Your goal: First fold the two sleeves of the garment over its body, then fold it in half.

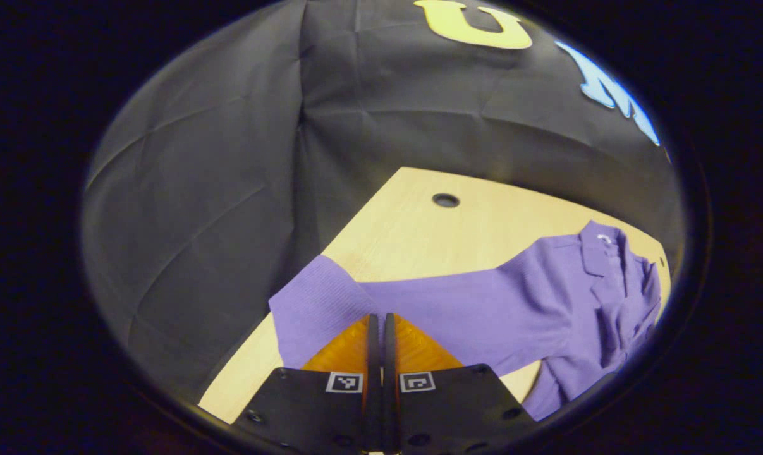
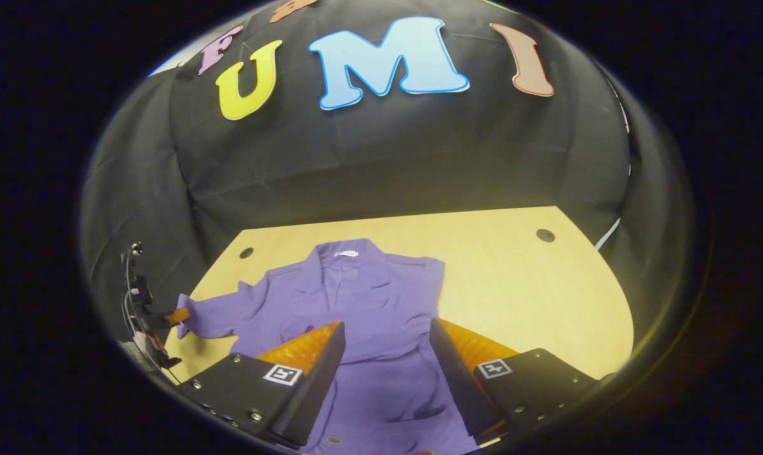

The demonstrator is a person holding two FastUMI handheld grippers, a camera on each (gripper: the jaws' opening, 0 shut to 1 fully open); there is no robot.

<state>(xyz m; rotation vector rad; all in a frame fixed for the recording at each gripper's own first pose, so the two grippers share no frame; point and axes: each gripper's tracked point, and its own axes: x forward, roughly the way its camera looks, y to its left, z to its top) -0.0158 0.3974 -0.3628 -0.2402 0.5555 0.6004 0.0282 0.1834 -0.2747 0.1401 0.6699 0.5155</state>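
Sleeve (image 1: 318,303) pinched in closed left gripper (image 1: 381,328), stretched off purple garment (image 2: 356,316) flat on table (image 2: 533,284); right gripper (image 2: 384,344) spread above body; best carried low across chest, laid smooth.

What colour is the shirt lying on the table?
Plain purple, no pattern. The collared shirt shows best in the right gripper view, spread on the light wooden table.

A pale wooden table (image 2: 533,284) with round holes (image 2: 545,235) stands before a creased black cloth wall (image 2: 368,158).
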